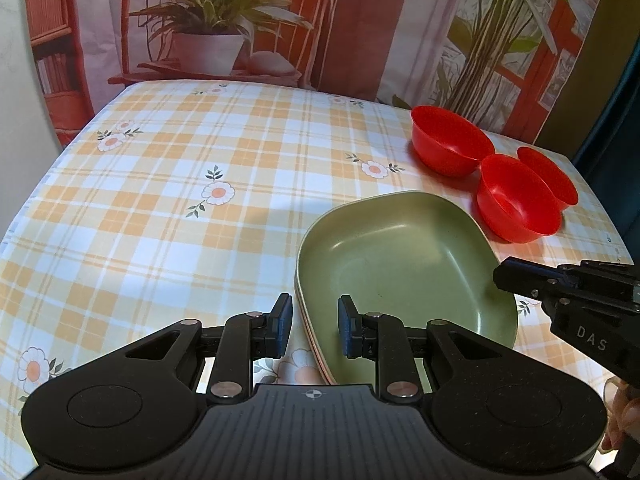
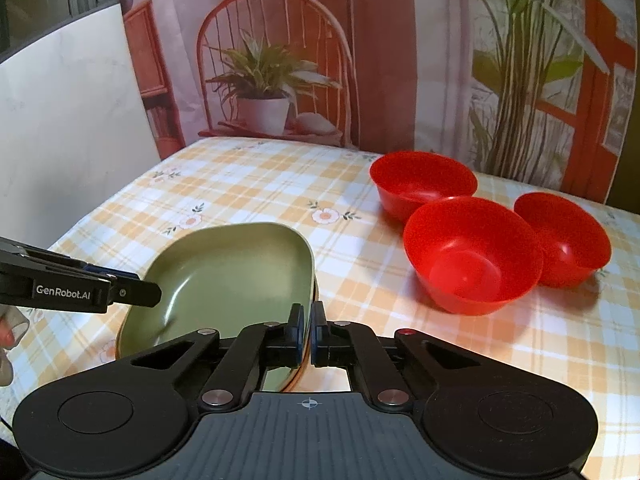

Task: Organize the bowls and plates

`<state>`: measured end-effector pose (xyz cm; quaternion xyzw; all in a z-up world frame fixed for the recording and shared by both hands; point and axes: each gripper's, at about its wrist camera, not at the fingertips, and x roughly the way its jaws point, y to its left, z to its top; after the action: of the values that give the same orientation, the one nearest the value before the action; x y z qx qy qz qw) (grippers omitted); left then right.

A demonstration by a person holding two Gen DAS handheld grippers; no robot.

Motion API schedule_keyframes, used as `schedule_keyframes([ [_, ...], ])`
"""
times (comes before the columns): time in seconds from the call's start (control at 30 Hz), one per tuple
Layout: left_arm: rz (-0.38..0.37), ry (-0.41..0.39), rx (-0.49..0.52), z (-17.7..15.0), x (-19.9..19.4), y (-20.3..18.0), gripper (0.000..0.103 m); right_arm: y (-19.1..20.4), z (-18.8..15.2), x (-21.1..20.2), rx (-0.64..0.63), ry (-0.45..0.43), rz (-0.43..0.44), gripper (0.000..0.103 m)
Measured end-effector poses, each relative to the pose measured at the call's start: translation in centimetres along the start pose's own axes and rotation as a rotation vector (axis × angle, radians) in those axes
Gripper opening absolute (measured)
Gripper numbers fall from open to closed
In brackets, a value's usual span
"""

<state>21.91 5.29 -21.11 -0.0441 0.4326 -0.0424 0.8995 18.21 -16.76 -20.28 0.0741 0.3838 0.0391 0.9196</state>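
Observation:
A stack of green plates (image 1: 400, 264) lies on the checked tablecloth (image 1: 160, 200), with paler rims showing under the top plate. My left gripper (image 1: 316, 320) straddles the stack's left rim, its pads closed on that rim from outside and inside. My right gripper (image 2: 308, 328) is shut on the thin right rim of the green plates (image 2: 232, 272). It also shows side-on as the right gripper (image 1: 500, 278). The left gripper (image 2: 156, 294) reaches in at the far rim. Three red bowls (image 2: 472, 256) (image 2: 424, 180) (image 2: 564, 236) stand empty to the right, close together.
The red bowls (image 1: 516, 208) crowd the table's right back corner. The tablecloth's left half is open cloth. A printed backdrop (image 2: 280, 60) of a chair and plants hangs right behind the table. A white wall (image 2: 60, 120) stands to the left. A hand (image 1: 624, 420) holds the right gripper.

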Motion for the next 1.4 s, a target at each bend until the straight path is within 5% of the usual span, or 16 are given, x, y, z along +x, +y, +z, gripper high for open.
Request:
schedule_keyframes([
  [0.5,-0.005,-0.006,-0.005,-0.1,-0.1,0.0,0.025,-0.3,-0.4,0.6,0.031,0.03,0.013,0.003],
  [0.77,-0.007,-0.058,0.007,1.0,-1.5,-0.2,0.027,-1.8,0.8,-0.8,0.067,-0.042,0.002,0.015],
  [1.13,-0.061,-0.209,0.09,8.3,-4.4,-2.9,0.027,-9.9,7.7,-4.5,0.108,-0.217,-0.104,0.017],
  [1.4,-0.074,-0.335,0.11,14.9,-4.5,-6.4,0.027,-13.6,13.5,-3.3,0.067,-0.247,-0.133,0.018],
])
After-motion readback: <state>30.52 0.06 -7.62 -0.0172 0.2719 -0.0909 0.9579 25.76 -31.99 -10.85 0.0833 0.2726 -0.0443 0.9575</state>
